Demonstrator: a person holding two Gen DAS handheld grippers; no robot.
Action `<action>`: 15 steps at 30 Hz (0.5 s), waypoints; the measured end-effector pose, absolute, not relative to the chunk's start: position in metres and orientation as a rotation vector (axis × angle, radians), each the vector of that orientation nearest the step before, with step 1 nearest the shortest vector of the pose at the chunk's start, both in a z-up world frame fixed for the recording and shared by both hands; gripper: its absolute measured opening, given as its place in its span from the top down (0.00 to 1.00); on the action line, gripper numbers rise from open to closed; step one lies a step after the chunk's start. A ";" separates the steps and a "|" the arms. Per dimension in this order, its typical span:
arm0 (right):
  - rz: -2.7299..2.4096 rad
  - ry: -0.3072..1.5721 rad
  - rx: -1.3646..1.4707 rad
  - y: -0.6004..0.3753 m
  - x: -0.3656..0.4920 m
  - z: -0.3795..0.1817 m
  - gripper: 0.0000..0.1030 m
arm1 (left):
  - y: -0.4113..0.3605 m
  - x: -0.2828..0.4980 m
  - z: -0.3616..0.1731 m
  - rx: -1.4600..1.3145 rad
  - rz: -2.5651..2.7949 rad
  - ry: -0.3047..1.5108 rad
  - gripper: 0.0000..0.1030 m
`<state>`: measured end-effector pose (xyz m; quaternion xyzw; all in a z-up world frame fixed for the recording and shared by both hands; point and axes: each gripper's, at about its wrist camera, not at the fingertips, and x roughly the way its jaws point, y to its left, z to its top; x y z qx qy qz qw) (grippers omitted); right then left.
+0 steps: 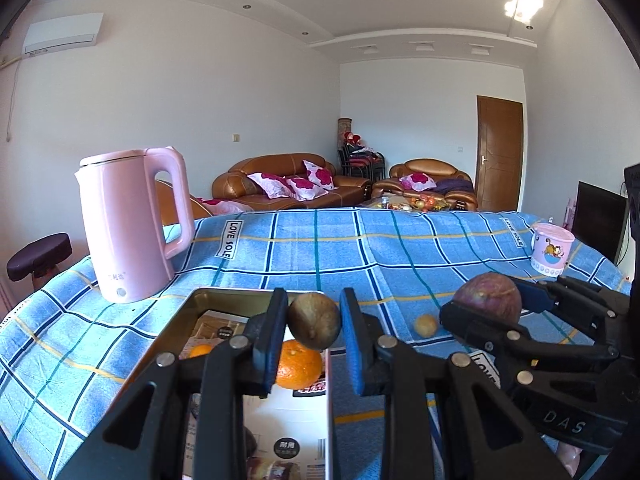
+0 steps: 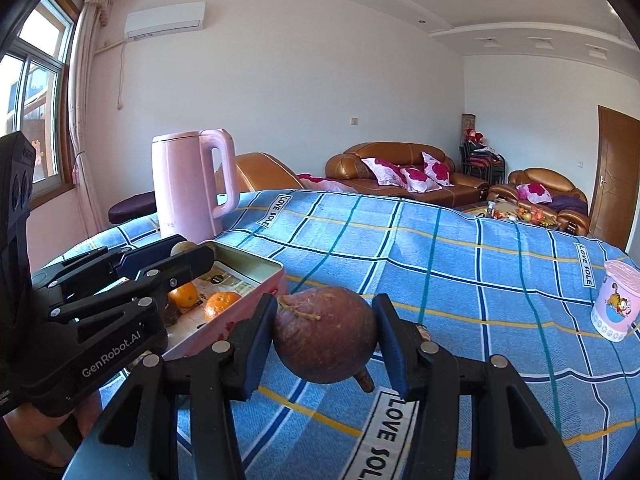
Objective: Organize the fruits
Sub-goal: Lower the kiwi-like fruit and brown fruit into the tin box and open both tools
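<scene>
Brown fruit (image 1: 314, 322) pinched between left gripper (image 1: 313, 334) jaws, held over tin (image 2: 256, 270), likely for drop beside oranges (image 2: 221, 305) already inside. Purple fruit (image 2: 326, 334) clamped mid-jaws in right gripper (image 2: 325, 340), above tabletop (image 2: 460, 280), just right of tin, probably waiting its turn. Small yellow fruit (image 1: 425, 325) loose on cloth.

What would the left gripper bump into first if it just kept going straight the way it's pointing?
Probably the far wall of the metal tin, over which the left gripper holds a small brown fruit; depth is hard to judge.
</scene>
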<state>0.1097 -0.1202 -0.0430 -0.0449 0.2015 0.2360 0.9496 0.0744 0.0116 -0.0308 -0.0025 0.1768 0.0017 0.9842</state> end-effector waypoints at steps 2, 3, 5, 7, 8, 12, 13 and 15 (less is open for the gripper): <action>0.495 0.407 -0.098 -0.111 0.110 -0.041 0.50 | 0.020 0.075 -0.032 -0.014 0.020 0.363 0.73; 0.502 0.405 -0.103 -0.107 0.110 -0.040 0.50 | 0.024 0.075 -0.032 -0.018 0.028 0.368 0.73; 0.515 0.403 -0.111 -0.099 0.110 -0.039 0.50 | 0.030 0.075 -0.034 -0.023 0.044 0.375 0.73; 0.526 0.403 -0.117 -0.092 0.110 -0.038 0.50 | 0.037 0.074 -0.035 -0.028 0.059 0.380 0.73; 0.531 0.403 -0.120 -0.089 0.111 -0.038 0.50 | 0.040 0.074 -0.035 -0.029 0.066 0.383 0.73; 0.551 0.402 -0.128 -0.077 0.112 -0.037 0.50 | 0.049 0.071 -0.037 -0.032 0.089 0.393 0.73; 0.556 0.402 -0.128 -0.074 0.112 -0.037 0.50 | 0.051 0.070 -0.038 -0.032 0.095 0.395 0.73; 0.566 0.404 -0.130 -0.070 0.113 -0.037 0.50 | 0.056 0.069 -0.039 -0.034 0.106 0.400 0.73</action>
